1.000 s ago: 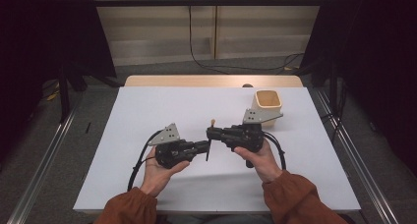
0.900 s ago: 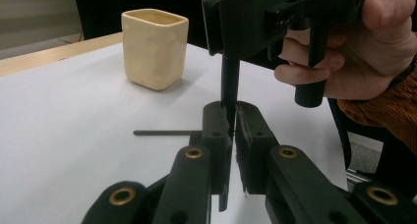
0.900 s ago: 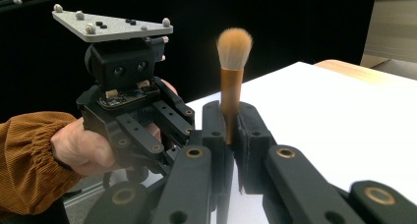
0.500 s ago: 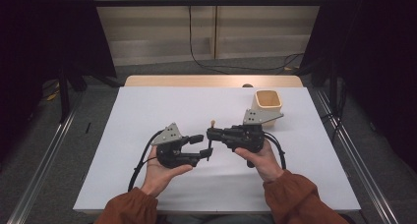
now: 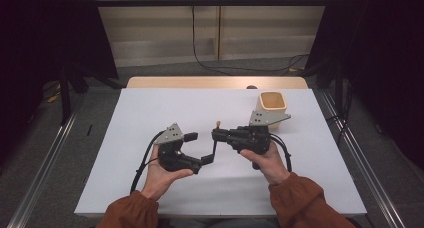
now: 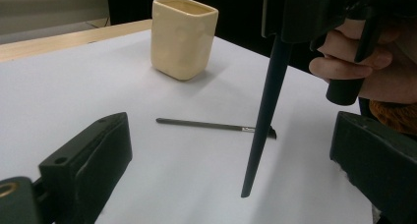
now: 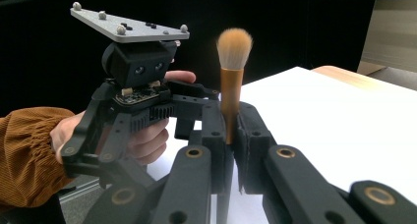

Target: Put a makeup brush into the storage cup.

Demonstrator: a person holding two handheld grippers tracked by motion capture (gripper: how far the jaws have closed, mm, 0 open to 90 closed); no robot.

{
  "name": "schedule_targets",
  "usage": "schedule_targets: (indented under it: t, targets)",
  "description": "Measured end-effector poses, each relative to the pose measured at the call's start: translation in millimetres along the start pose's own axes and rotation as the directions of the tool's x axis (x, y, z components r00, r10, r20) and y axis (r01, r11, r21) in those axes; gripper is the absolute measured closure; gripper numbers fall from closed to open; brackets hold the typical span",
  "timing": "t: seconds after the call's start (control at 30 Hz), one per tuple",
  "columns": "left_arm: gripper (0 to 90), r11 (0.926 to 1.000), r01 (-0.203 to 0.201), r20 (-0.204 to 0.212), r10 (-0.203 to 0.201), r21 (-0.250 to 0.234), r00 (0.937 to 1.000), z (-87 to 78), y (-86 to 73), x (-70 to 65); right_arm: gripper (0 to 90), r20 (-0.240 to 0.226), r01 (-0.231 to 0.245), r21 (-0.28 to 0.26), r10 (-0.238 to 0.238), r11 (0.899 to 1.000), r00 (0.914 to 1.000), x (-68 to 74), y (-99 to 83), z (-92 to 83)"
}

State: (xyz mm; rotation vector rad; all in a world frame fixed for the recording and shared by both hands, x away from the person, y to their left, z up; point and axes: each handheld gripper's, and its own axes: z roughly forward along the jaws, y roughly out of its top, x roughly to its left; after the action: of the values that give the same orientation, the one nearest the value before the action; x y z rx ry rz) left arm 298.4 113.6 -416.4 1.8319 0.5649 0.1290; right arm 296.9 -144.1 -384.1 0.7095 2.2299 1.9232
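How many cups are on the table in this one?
1. The cream, square-sided cup stands upright on the white table, toward its far right, just beyond the right claw. Little could hide another.

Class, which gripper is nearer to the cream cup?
Right. The right gripper, holding the makeup brush, sits just before the cup; the left gripper is farther away.

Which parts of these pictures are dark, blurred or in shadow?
High view: evenly lit white table, black surroundings. Left gripper view: the near fingers are soft; the brush handle casts a thin shadow. Right gripper view: the brush bristles are sharp against black; the foreground fingers are blurred.
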Motion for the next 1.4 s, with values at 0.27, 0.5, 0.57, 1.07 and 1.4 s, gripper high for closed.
schedule_targets:
  t: [0.27,0.5,0.57,1.07,1.4]
  targets:
    - [2.6,0.9998,-0.009,-0.073,0.011,0.02,0.9973,-10.9,1.6,3.4,84.5,0.015,0.002,0.004,-0.002,1.0,0.9999,-2.2,0.0,-4.0]
    - [2.3,0.9997,-0.004,-0.132,0.007,0.025,0.9913,-22.7,1.2,4.4,84.5,0.031,-0.002,-0.006,0.002,1.0,0.9995,-4.1,1.3,-11.3]
    - [2.3,0.9996,-0.013,-0.144,0.016,0.023,0.9894,-25.9,0.7,5.4,84.5,0.035,-0.001,-0.007,0.001,1.0,0.9994,-4.0,1.5,-13.4]
    - [1.5,0.995,0.026,-0.244,-0.049,-0.096,0.9684,-63.6,-15.5,16.1,84.5,0.107,0.001,0.011,-0.002,1.0,0.9942,-8.2,-4.2,-36.4]
    - [1.3,0.9933,0.048,-0.272,-0.075,-0.105,0.9594,-87.8,-28.2,24.1,84.5,0.148,0.0,-0.004,0.001,1.0,0.989,-13.0,-4.6,-54.7]
